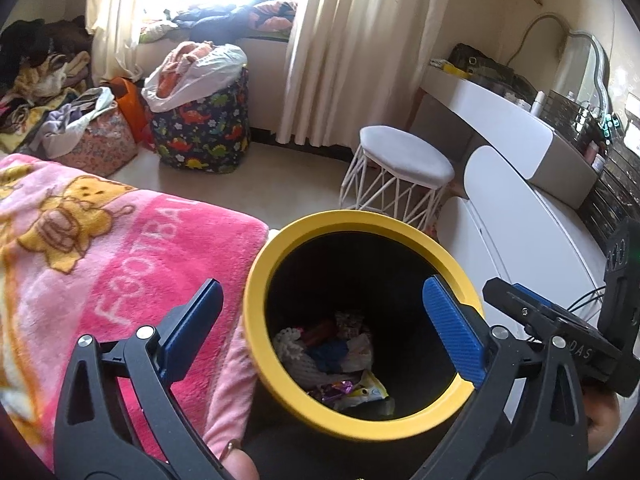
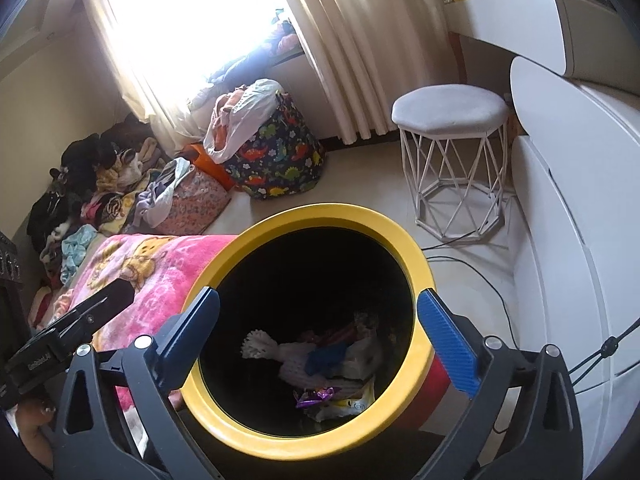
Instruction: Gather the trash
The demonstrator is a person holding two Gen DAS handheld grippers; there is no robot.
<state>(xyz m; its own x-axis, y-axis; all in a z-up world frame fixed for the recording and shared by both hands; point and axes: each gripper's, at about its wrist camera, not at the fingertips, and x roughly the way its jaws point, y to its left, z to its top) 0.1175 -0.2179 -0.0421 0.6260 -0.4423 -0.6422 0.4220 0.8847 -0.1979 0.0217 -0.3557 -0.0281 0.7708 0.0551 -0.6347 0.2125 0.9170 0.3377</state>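
I see trash bin (image 1: 362, 420), yellow rim, black inside, beside pink blanket (image 1: 120, 272) | wrappers and white foam netting (image 2: 296, 364) heaped at its bottom | my left gripper (image 1: 320, 332) spread wide, empty | my right gripper (image 2: 320, 340) wide, empty, over bin mouth

Black yellow-rimmed round trash bin (image 1: 256, 344): inside walls all shadow, depth unreadable; outer body hidden below the rim. Crumpled wrappers and white netting at the bin's bottom (image 1: 332, 360) overlap, so the piece count is unclear. Pink fleece blanket with bear print (image 1: 80, 264) is cut off at 9 o'clock, lettering partly hidden. Small bottles and jars on the white curved desk (image 1: 592, 148) at 3 o'clock are too small to identify. Window (image 2: 192, 12) at 12 o'clock is blown out.
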